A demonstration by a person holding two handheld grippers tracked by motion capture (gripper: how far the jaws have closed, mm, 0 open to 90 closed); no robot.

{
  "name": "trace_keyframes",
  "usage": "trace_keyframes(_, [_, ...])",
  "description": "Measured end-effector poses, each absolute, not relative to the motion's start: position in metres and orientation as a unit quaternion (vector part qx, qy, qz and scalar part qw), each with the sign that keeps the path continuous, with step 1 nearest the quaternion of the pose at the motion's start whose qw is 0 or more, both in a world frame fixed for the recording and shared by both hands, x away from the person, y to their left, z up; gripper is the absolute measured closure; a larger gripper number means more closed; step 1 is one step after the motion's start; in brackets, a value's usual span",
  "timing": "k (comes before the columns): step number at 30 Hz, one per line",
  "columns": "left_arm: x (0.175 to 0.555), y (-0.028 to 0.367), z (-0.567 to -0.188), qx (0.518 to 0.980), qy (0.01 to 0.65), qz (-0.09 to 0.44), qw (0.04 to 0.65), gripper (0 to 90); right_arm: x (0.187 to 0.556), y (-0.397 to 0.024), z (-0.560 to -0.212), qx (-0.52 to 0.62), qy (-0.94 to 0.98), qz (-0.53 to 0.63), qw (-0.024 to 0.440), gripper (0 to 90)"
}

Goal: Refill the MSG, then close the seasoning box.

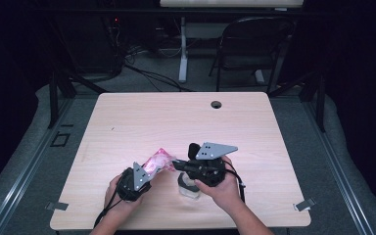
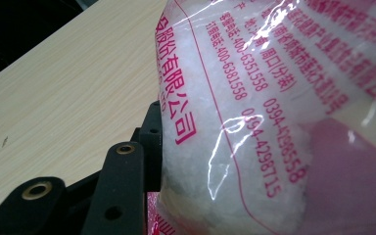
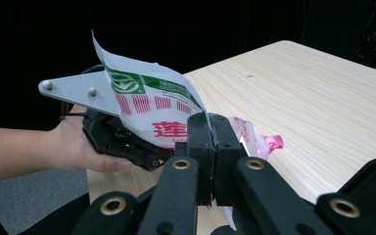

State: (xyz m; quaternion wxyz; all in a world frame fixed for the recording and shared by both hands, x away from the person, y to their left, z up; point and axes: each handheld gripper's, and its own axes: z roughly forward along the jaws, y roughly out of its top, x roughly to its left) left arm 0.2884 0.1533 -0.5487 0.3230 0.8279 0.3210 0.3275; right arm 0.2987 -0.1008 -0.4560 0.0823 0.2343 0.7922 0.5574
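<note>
Held above the bench [image 1: 142,117], near its front edge: a plastic bag [image 1: 157,160] printed in pink, with white crystals inside. Lifted clear of the bench top and stretched between two hand-held grippers. Long axis running roughly level, from the left hand-held gripper [image 1: 144,175] toward the right hand-held gripper [image 1: 176,165], slightly tilted away from the person's side of the bench. Filled end at the left, flat film end pointing to the right.

Left hand-held gripper: half closed round the thick, filled part of the bag [image 2: 254,127], one black jaw pressed against the bag's side in the left gripper view. Second jaw hidden behind the bag. Pink print running across the clear film, white grains packed behind it. Grey plate on top tilted, left hand [image 1: 115,193] wrapped round the body from the bench's front edge.

Right hand-held gripper [image 3: 214,142]: jaws pressed together, pinching the thin edge of the bag [image 3: 152,110] between the pads. Film rising from the pinch as an upright flap, with a green emblem, red stripes and red characters on white. Crumpled pink corner poking out past the jaws on the far side. Beyond the flap, the left hand-held gripper [image 3: 122,139] and the hand holding it.

Right hand [image 1: 223,188] also close to the bench's front edge, gripper body level and pointing left toward the bag. Directly below it, standing on the bench: a small pale container [image 1: 188,187], partly covered, contents not readable. Near the bench's far edge, well apart from the bag: a round cable hole [image 1: 216,104].
</note>
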Motion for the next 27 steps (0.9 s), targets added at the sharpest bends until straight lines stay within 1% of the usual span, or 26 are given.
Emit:
trace_keyframes(15, [0.290,0.149,-0.544,0.825,0.314,0.343,0.320,60.4,0.298,-0.106,-0.453,0.238,0.788,0.561,0.089,89.8])
trace_keyframes(21, [0.292,0.143,-0.538,0.827,0.308,0.340,0.326,60.4,0.297,-0.111,-0.449,0.240,0.786,0.562,0.094,89.8])
trace_keyframes(27, [0.297,0.136,-0.535,0.827,0.297,0.349,0.326,60.5,0.297,-0.118,-0.447,0.247,0.779,0.567,0.101,89.9])
